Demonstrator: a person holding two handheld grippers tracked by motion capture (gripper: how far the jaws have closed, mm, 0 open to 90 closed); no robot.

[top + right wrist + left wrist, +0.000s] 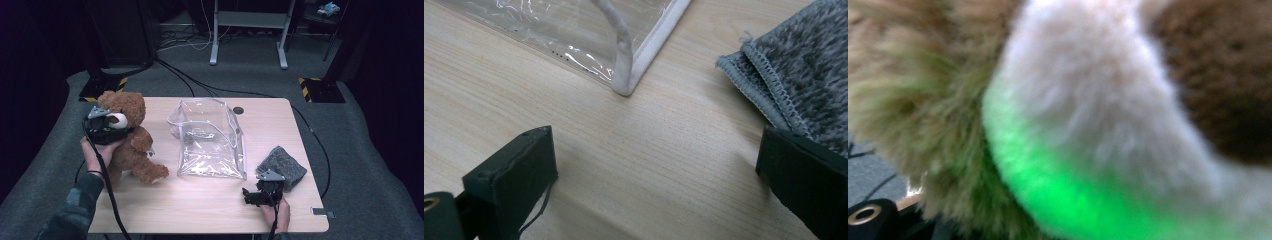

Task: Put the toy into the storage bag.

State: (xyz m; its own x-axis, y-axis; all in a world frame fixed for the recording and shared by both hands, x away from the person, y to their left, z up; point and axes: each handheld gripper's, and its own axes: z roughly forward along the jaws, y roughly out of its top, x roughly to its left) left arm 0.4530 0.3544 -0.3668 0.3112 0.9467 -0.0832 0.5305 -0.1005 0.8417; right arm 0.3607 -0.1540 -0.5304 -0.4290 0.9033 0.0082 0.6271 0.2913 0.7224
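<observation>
Teddy bear: brown plush, pale muzzle, sitting upright at the left end of the wooden table, no label or writing legible on it. High view: left gripper pressed against the bear's head at the muzzle, jaws part-closed on the plush, held in the person's left hand; clear plastic zip bag, white-edged, standing open at mid-table, well apart from the bear; folded grey cloth at the right; right gripper low on the table just before the cloth, in the right hand; black cables on the grey floor beyond. Left gripper view: bear's fur very close and blurred, tinted green along its lower edge. Right gripper view: black jaws wide apart, bare table between them; bag corner ahead; cloth beside the right-hand jaw, contact not discernible.
</observation>
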